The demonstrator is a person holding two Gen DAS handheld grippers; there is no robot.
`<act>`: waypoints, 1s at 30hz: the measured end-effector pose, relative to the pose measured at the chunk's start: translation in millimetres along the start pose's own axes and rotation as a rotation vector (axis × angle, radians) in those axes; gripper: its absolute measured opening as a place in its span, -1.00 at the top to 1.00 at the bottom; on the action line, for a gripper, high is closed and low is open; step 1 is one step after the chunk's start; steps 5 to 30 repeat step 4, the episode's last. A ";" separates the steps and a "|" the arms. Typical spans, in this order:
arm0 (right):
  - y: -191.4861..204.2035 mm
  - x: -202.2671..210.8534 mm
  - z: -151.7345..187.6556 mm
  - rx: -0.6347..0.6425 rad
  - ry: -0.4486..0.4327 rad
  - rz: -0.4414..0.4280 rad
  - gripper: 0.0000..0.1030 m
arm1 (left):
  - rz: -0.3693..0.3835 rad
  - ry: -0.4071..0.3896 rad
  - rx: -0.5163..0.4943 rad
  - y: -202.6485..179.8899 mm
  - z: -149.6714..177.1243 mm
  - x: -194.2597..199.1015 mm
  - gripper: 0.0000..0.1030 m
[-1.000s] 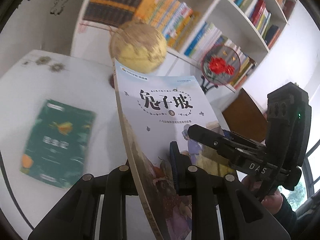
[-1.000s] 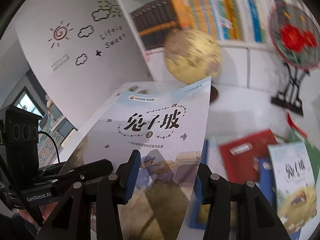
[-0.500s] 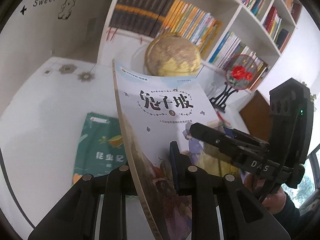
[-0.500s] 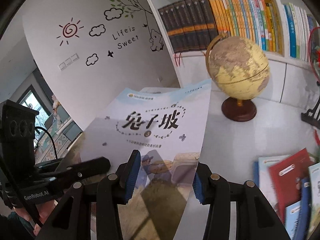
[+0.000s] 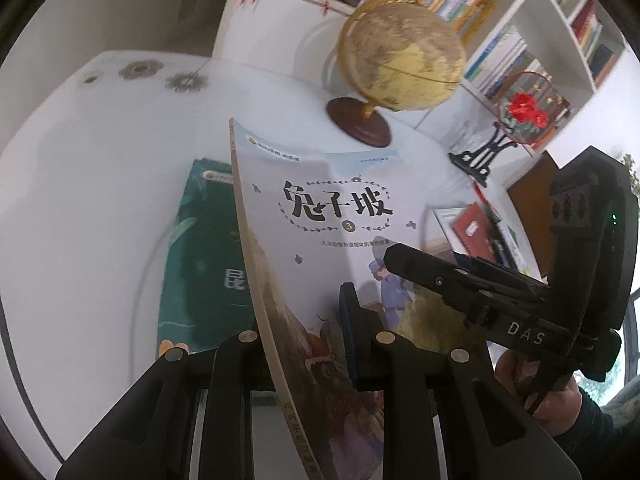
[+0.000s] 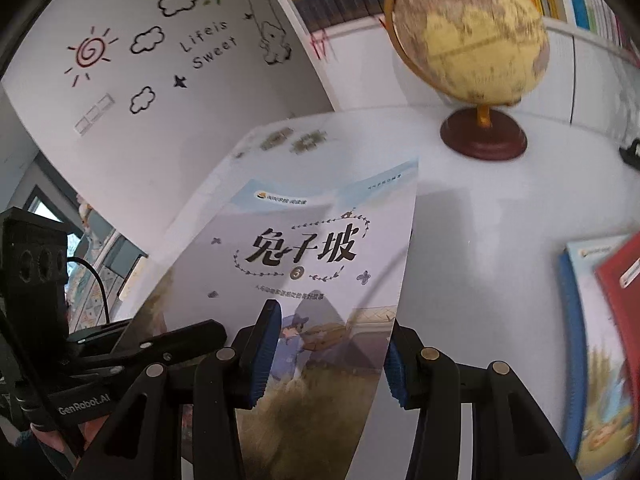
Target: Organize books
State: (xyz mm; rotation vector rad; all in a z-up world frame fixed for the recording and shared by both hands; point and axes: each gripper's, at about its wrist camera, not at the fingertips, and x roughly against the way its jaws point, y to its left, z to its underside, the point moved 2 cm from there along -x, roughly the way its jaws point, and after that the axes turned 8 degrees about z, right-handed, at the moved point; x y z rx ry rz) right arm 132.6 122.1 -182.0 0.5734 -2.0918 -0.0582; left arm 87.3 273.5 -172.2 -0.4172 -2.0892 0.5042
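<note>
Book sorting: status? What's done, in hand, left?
Done: one green book lies flat on the table. In hand: the pale blue book, clamped at its spine by the left gripper, the right gripper straddling its other edge, held above the green one. Left: a loose pile with a red book near the globe.

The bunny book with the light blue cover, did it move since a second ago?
Yes. The light blue book, clamped in the left gripper, has come down toward the green book on the table.
</note>
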 end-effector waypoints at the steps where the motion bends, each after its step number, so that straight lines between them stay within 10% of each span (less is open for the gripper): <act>1: 0.2 -7.4 -0.5 -0.005 0.007 0.005 0.09 | -0.006 -0.001 0.004 4.2 -1.0 -1.7 0.65; 30: 1.3 -24.2 -3.9 -0.015 0.015 0.011 0.09 | -0.033 -0.001 0.016 18.2 -4.0 -6.9 0.64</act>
